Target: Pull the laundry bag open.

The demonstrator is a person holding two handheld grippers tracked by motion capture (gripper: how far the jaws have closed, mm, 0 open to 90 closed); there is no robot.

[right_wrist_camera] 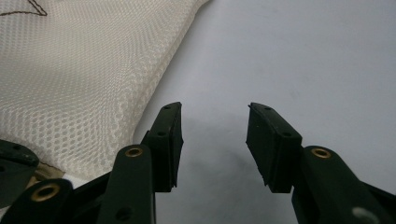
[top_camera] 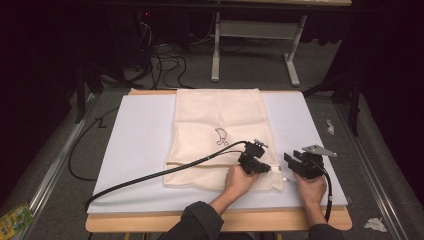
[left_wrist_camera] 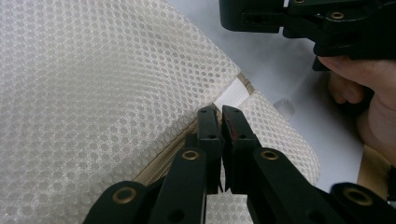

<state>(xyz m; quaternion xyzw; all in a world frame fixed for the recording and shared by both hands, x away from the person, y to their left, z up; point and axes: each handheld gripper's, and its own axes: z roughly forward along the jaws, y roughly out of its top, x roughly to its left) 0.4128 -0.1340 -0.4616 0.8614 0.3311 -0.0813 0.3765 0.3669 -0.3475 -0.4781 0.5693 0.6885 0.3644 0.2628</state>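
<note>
Left tool [left_wrist_camera: 220, 112] at mesh bag [left_wrist_camera: 93, 93] zipper, right tool [top_camera: 296, 162] beside.

the high view looks forward and down from above the person's side onto the whole pale grey table mat [top_camera: 140, 150] and the cream mesh laundry bag [top_camera: 220, 125] lying on it, with dark floor beyond. the left gripper view sits very close over the same mesh bag [left_wrist_camera: 93, 93], looking along its own jaws, and catches the right gripper [left_wrist_camera: 299, 21] farther off. the right gripper view skims low over the mat [right_wrist_camera: 289, 56], probably near the bag's edge [right_wrist_camera: 70, 70].
</note>
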